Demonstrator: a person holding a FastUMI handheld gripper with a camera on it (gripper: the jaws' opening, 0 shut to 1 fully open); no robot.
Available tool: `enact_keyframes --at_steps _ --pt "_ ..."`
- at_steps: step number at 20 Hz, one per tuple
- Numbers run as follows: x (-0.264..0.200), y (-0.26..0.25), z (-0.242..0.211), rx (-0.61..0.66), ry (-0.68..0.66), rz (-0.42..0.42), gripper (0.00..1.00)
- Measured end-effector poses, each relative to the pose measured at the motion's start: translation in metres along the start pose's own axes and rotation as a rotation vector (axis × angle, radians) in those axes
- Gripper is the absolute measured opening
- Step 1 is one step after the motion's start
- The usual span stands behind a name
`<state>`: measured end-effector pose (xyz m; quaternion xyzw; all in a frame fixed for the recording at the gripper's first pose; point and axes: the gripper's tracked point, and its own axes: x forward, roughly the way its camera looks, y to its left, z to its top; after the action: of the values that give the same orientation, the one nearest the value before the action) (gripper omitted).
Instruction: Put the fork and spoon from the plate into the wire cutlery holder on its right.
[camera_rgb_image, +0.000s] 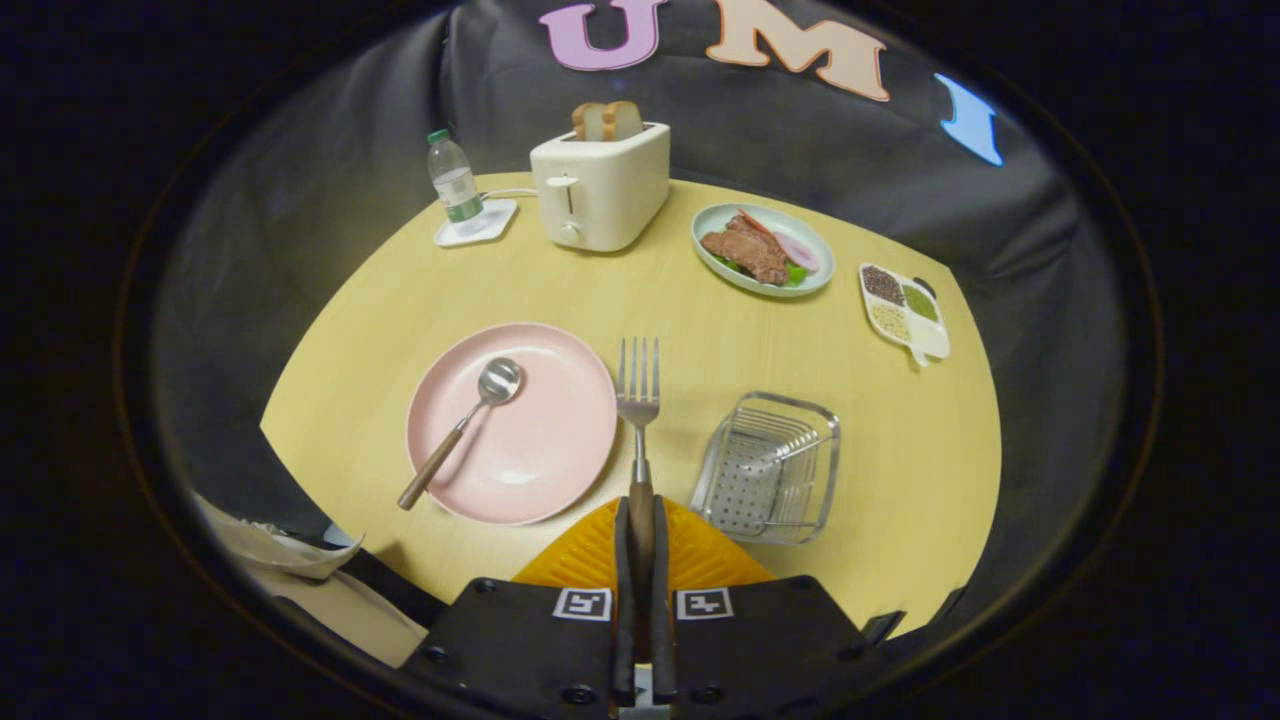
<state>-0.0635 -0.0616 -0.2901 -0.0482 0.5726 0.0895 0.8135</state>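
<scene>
Between the two fingers of the gripper (640, 545) sits the wooden handle of the fork (638, 400), and both fingers are pressed against it, so the fork is grasped. Its tines point forward, away from the fingers, over the yellow table (900, 450), between the pink plate (540, 450) and the wire cutlery holder (768, 468). The spoon (470, 415) lies on the plate, bowl up, with its brown handle passing over the near rim. The holder stands just beside the fingers on their right (nothing is inside it). Beyond are a toaster (600, 185) with bread, a water bottle (455, 185), a dish of food (763, 250) and a small divided tray (903, 312).
</scene>
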Motion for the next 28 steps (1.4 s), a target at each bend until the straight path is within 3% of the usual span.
enact_keyframes --at_steps 12,22,28 --pt "-0.025 -0.074 -0.018 -0.051 0.087 -0.018 0.1" --pt "-0.015 -0.083 -0.044 -0.14 0.252 0.058 0.1" --pt "-0.005 -0.081 -0.048 -0.131 0.35 0.071 0.1"
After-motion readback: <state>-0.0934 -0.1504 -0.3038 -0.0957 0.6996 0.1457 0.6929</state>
